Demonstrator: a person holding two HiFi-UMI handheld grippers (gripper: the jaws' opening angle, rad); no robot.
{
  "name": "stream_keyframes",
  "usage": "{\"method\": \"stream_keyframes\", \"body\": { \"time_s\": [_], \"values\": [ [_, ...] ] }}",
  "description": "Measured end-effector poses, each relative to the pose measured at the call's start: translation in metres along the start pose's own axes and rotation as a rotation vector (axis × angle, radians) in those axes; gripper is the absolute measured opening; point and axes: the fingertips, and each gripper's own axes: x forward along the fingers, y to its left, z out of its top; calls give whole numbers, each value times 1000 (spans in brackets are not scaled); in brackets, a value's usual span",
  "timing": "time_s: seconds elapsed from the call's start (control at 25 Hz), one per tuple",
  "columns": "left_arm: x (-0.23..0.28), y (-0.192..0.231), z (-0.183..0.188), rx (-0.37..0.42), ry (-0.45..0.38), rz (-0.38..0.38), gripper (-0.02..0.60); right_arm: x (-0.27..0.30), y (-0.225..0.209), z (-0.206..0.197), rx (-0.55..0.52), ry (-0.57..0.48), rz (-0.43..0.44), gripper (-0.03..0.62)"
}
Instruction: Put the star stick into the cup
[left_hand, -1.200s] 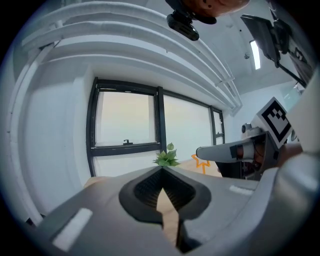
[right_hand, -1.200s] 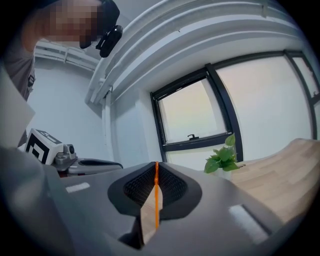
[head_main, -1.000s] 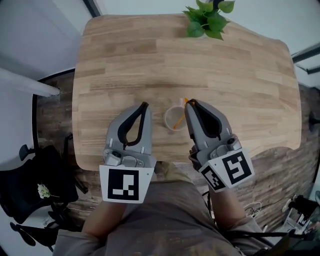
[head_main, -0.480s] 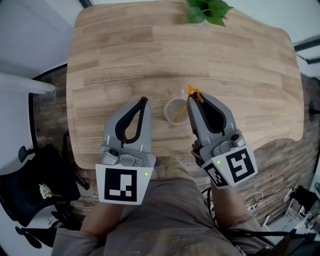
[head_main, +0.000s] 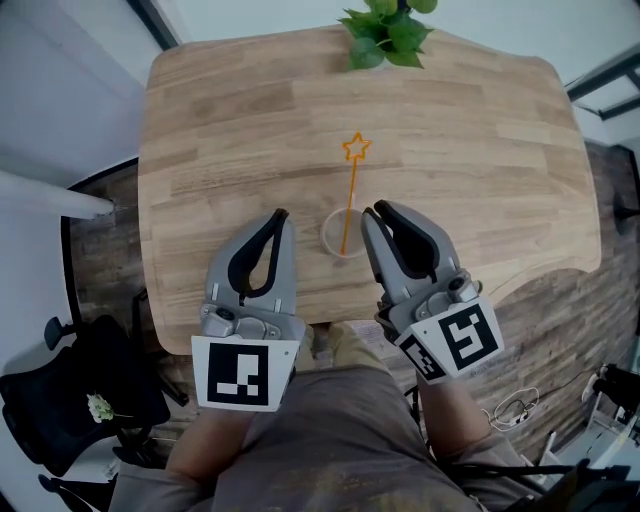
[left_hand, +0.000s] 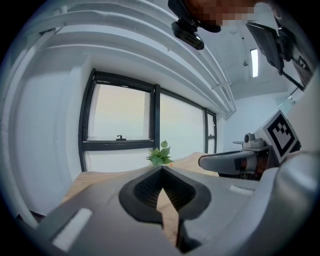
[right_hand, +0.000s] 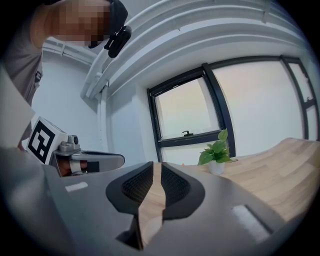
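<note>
The orange star stick (head_main: 348, 200) leans upright in the clear cup (head_main: 332, 238) on the wooden table (head_main: 240, 110), its star (head_main: 355, 148) pointing away from me. My right gripper (head_main: 374, 210) sits just right of the cup, its jaws a narrow slit apart and holding nothing. In the right gripper view the gripper (right_hand: 156, 166) shows only table through that slit. My left gripper (head_main: 281, 215) rests left of the cup, shut and empty. The left gripper view shows this gripper's (left_hand: 161, 171) tips meeting. Neither gripper view shows the cup or the stick.
A small green potted plant (head_main: 380, 30) stands at the table's far edge, also visible as the plant (right_hand: 216, 154) under a window. A black chair (head_main: 80, 390) is on the floor at the lower left. The table's near edge lies just under both grippers.
The right gripper has let go of the star stick, which now stands free in the cup. Both grippers have drawn slightly back toward me.
</note>
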Motion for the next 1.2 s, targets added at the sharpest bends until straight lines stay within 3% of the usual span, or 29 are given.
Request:
{"method": "stream_keyframes", "body": {
  "time_s": [0.64, 1.2],
  "values": [
    [-36, -9, 110, 86, -224, 6, 0, -32, 35, 123, -144, -208, -19, 23],
    [-35, -10, 139, 113, -286, 7, 0, -39, 26, 151, -211, -257, -66, 23]
  ]
}}
